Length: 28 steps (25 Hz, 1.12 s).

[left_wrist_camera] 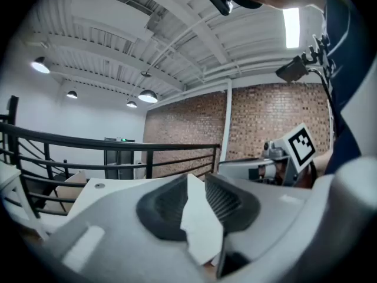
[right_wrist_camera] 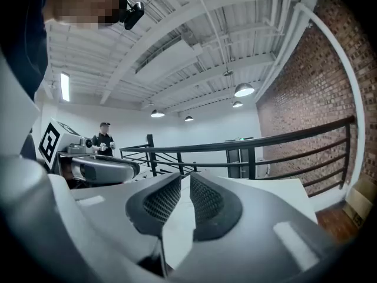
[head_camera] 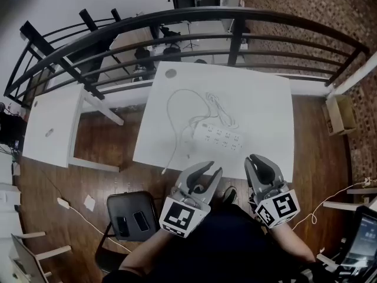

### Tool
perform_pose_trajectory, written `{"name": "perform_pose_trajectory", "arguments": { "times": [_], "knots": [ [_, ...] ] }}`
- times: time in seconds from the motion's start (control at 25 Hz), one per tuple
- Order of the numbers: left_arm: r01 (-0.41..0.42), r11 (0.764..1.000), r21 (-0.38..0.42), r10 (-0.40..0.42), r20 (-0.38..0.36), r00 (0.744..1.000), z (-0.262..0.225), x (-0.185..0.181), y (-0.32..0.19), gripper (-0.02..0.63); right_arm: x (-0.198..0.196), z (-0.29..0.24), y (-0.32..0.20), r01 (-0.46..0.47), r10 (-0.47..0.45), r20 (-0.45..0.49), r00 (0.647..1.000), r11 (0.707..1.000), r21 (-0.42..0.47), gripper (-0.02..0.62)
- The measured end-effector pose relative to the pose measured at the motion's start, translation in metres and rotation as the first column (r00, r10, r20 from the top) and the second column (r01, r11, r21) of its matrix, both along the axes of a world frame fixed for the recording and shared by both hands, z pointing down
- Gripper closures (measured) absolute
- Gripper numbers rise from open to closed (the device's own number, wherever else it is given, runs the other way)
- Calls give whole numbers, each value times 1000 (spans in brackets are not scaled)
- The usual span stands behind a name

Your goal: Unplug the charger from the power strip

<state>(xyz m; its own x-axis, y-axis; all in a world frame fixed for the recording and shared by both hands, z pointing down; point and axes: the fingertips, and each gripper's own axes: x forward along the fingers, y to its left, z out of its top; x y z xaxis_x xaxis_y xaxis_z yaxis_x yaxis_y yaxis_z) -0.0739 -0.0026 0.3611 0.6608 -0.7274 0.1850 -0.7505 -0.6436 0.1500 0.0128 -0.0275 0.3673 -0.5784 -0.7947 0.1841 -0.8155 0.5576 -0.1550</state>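
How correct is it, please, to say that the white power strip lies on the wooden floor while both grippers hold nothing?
One detail is wrong: the head view shows the power strip lying on the white table, not the wooden floor. The rest stands: the left gripper and right gripper both hold nothing.

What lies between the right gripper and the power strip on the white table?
Only bare white table top lies between the right gripper and the power strip. The head view shows this.
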Motion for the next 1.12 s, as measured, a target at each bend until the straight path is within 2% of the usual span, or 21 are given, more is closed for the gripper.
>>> {"name": "perform_pose_trajectory", "arguments": {
  "times": [0.28,0.48,1.12],
  "knots": [
    [18,1000,-3,-18,13,1000,3,20,6,514,8,-8,4,28,-28,28,999,999,34,541],
    [39,999,9,-39,34,999,-4,25,5,512,12,-13,6,48,-49,39,998,998,43,541],
    [47,999,27,-48,35,998,-9,36,5,512,20,-19,6,59,-60,26,998,996,64,541]
  ]
}}
